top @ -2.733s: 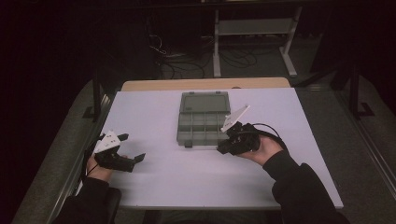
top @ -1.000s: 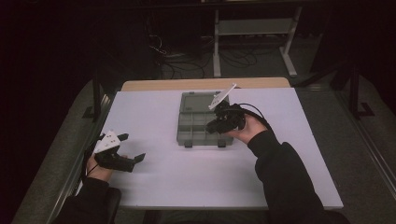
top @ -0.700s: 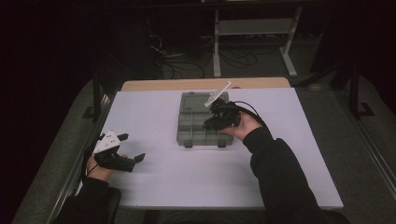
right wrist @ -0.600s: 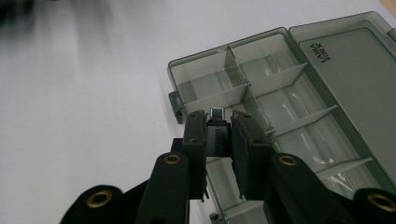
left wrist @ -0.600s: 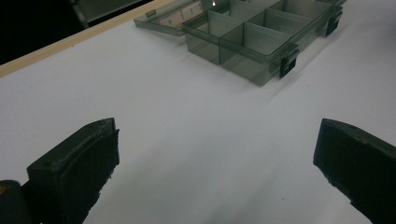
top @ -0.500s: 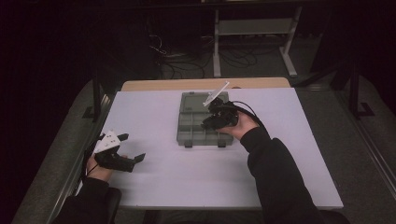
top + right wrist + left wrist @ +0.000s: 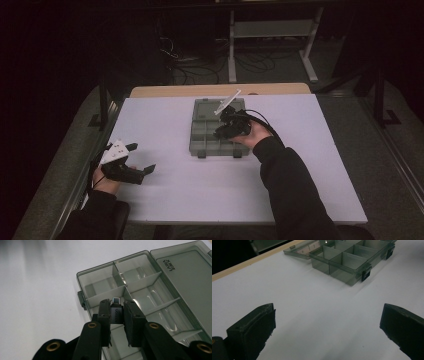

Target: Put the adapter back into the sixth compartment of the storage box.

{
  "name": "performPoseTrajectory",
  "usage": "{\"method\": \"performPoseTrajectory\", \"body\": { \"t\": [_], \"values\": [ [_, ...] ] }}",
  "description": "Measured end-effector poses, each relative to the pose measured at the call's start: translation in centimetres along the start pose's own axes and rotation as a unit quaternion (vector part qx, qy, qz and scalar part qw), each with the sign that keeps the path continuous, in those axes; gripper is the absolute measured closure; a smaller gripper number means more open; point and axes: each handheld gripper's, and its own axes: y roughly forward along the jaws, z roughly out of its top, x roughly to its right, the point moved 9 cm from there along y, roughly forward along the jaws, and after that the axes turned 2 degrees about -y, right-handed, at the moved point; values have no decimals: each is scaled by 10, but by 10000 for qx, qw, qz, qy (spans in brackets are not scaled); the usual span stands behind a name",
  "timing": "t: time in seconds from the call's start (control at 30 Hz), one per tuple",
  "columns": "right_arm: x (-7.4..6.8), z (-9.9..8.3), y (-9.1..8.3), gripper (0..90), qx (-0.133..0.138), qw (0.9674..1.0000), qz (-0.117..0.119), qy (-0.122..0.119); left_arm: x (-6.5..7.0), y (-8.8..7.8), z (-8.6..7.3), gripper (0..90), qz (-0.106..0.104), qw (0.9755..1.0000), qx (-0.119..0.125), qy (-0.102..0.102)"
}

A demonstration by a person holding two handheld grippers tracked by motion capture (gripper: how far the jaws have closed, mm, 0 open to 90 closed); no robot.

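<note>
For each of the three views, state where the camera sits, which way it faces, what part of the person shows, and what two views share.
High view: above the person's side, looking forward and down on the white table; both forearms, left gripper and right gripper.
Left gripper view: rides the left gripper, facing across the table; its black jaws wide apart.
Right gripper view: rides the right gripper, facing down at the small black adapter it clamps.
All share the compartment box, lid open.

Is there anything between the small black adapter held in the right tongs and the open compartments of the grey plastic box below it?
Nothing visible: the small black adapter hangs over the grey plastic box, whose lid lies open.
</note>
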Motion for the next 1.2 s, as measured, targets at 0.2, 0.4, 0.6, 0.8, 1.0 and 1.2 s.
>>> {"method": "performPoseTrajectory", "body": {
  "t": [0.2,0.4,0.6,0.8,1.0,1.2],
  "values": [
    [-1,0,10,749,-39,10000,14,-32,0,0,0,0,2,10000,7,-6],
    [-1,-1,17,749,-110,9999,3,-14,0,0,0,0,1,10000,6,-4],
    [1,-4,25,749,-212,9998,0,25,0,0,0,0,1,10000,3,5],
    [2,-6,32,748,-238,9996,79,109,0,0,0,0,2,10000,11,-12],
    [-1,-8,42,748,-349,9994,88,17,0,0,0,0,-14,10000,5,-13],
    [-4,-7,46,747,-370,9992,118,-22,1,0,0,0,-18,10000,0,-2]
  ]
}}
